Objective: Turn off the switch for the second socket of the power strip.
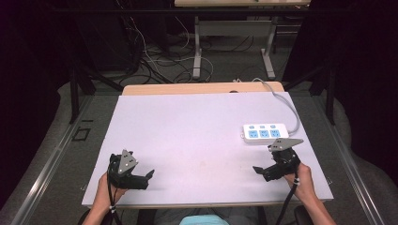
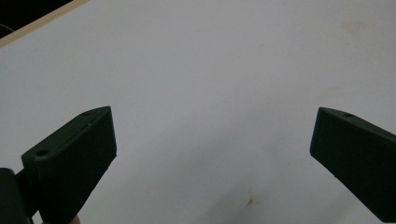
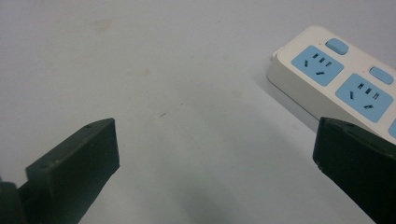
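Ref. landmark: power strip (image 1: pixel 266 133), white body w/ three blue sockets and three blue switches, lying flat on the white table top (image 1: pixel 197 136) toward its right side.

1. Left gripper (image 1: pixel 149 176): near edge of table, well apart from the strip, far to its left and nearer the person. Held in the person's left hand (image 1: pixel 107 187). Jaws spread wide, nothing between them; in the left gripper view the bare surface shows in the gap, w/ a small brownish speck (image 2: pixel 250 201) low in the gap.

2. Right gripper (image 1: pixel 257 169): near the strip, on its near side, slightly right of the strip's centre. Held in the person's right hand (image 1: pixel 302 180). Jaws released, wide apart, holding nothing. Tips point left, away from the strip. In the right gripper view the strip (image 3: pixel 341 77) sits just beyond the right-hand jaw, not touching it as far as can be seen.

3. Strip cable (image 1: pixel 286 101): grey, leaves the strip's right end, curves up to the far edge of the table.

4. Beyond the strip: tan wooden edge (image 1: pixel 202 87) of the table, then floor w/ loose cables (image 1: pixel 159 61) and grey table legs (image 1: pixel 197 47).
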Available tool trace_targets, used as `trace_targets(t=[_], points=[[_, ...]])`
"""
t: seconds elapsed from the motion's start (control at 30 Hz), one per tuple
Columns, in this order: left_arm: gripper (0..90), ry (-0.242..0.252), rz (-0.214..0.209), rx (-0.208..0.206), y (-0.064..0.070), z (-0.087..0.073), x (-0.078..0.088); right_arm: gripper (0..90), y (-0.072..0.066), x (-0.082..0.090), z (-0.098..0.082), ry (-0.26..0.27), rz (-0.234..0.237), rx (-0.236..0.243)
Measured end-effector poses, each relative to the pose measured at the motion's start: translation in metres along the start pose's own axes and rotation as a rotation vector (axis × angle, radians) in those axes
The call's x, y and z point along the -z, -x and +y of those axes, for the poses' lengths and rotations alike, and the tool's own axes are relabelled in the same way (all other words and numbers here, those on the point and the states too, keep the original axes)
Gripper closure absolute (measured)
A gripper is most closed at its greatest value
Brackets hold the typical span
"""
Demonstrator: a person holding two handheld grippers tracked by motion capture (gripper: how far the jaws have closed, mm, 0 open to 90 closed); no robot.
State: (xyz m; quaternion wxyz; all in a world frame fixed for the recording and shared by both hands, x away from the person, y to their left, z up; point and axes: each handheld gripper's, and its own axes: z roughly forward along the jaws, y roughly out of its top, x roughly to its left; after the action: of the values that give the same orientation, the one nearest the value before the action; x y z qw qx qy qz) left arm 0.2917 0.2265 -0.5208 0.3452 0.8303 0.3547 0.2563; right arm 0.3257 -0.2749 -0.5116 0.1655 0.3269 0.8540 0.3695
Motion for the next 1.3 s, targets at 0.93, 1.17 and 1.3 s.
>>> trace_targets(t=[0.93, 1.17, 1.3], points=[[0.3, 0.002, 0.003, -0.008, 0.002, 0.001, -0.003, 0.1, 0.033, -0.016, 0.015, 0.016, -0.071, -0.035], [0.3, -0.004, 0.007, -0.006, 0.001, 0.001, -0.002, 0.4, 0.041, -0.022, 0.019, 0.013, -0.08, -0.034], [0.3, 0.011, 0.013, -0.003, 0.001, 0.001, -0.001, 0.4, 0.044, -0.024, 0.021, 0.011, -0.087, -0.042]])
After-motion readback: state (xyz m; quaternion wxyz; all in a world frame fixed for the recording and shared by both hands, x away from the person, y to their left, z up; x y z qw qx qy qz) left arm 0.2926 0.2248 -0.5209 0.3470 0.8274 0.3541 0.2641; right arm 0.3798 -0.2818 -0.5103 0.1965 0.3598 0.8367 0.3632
